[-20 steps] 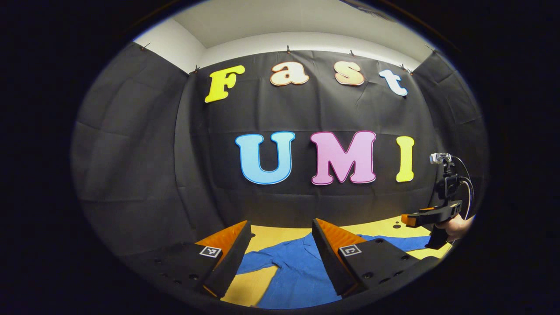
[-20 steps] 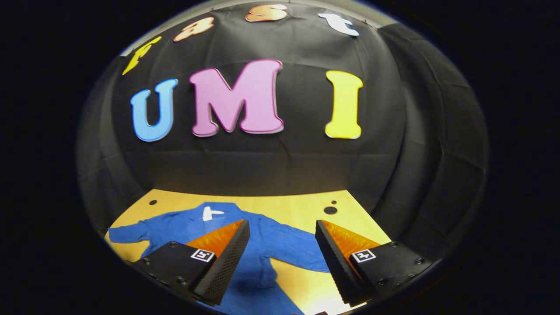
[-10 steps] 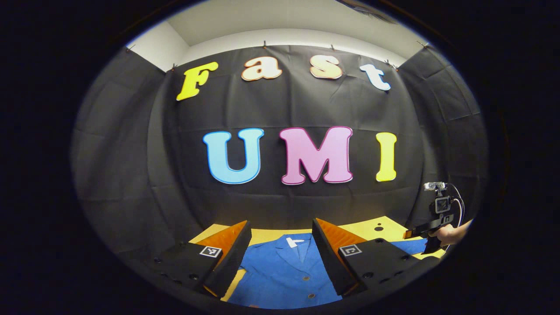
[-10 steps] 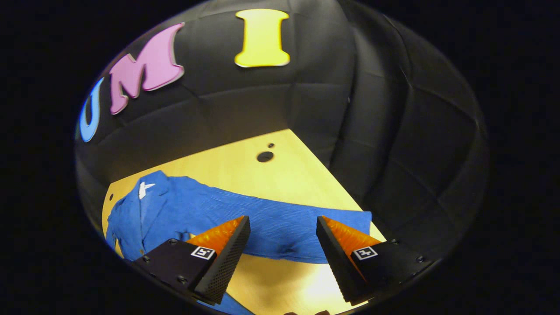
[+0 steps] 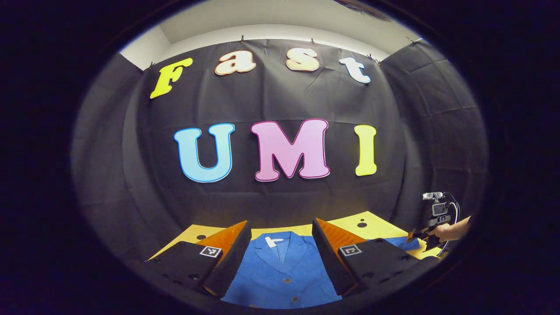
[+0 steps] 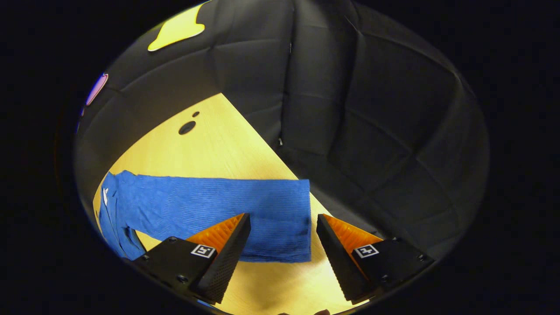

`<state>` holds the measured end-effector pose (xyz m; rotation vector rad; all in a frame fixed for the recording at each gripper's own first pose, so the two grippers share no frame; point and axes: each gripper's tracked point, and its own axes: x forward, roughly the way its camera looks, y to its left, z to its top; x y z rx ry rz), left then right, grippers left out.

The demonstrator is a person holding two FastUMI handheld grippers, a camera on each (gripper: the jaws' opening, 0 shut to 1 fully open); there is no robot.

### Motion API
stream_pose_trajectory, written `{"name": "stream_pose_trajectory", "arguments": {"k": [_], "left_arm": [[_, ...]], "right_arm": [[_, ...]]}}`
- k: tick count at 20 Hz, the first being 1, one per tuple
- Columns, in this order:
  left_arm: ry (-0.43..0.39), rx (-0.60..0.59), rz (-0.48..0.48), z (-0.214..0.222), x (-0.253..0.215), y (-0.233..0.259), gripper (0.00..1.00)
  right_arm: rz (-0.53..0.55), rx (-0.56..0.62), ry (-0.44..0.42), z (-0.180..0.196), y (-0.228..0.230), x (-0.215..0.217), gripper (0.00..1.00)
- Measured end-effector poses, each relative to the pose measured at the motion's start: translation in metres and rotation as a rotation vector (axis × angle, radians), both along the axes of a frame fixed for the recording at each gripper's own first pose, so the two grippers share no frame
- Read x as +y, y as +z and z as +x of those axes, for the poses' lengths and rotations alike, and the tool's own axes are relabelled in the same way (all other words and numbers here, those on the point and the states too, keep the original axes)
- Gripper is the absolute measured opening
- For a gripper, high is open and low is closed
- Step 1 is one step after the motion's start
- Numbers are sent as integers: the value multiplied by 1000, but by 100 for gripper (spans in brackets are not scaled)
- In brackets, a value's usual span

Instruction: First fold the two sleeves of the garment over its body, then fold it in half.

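A blue button-up garment (image 5: 280, 275) lies flat on the yellow wooden table (image 5: 376, 225), collar toward the back wall. My left gripper (image 5: 280, 238) hovers open above its chest, nothing between the fingers. In the right gripper view one blue sleeve (image 6: 210, 205) stretches across the table (image 6: 210, 153), and its cuff end (image 6: 284, 227) lies between my open right gripper's (image 6: 280, 234) fingers, which stand apart from the cloth on both sides. The right gripper (image 5: 422, 234), held by a hand (image 5: 450, 229), shows far right in the left gripper view, low over that sleeve end.
Black cloth walls close the table at the back and on the right. Two dark round holes (image 6: 187, 127) mark the tabletop near its back right corner. The table's right edge (image 6: 280, 148) runs just beyond the cuff.
The right gripper swung right along the sleeve and dropped toward the cuff, which now lies between its fingers. The left gripper shifted from the left sleeve side to over the chest.
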<state>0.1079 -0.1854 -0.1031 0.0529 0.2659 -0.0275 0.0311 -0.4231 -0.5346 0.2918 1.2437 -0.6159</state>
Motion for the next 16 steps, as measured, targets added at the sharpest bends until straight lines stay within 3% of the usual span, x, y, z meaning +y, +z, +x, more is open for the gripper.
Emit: {"name": "stream_pose_trajectory", "arguments": {"k": [5, 8, 9, 12, 13, 14, 16], "left_arm": [[-19, -8, 10, 6, -4, 7, 80], [-14, 1, -1, 1, -1, 2, 80], [-7, 6, -7, -1, 2, 2, 80], [11, 16, -11, -8, 13, 1, 80], [18, 25, -5, -12, 18, -2, 80], [27, 39, -1, -15, 23, -6, 80], [48, 59, -2, -23, 34, -8, 80]], "right_arm": [[23, 32, -27, -9, -7, -1, 99], [24, 56, -29, -10, -7, -3, 90], [33, 61, -28, -12, -8, -2, 77], [131, 22, -38, -5, -8, 22, 15], [144, 0, -35, -3, -11, 23, 15], [154, -19, -35, 0, -12, 26, 7], [144, -55, -25, 6, -5, 33, 6]]}}
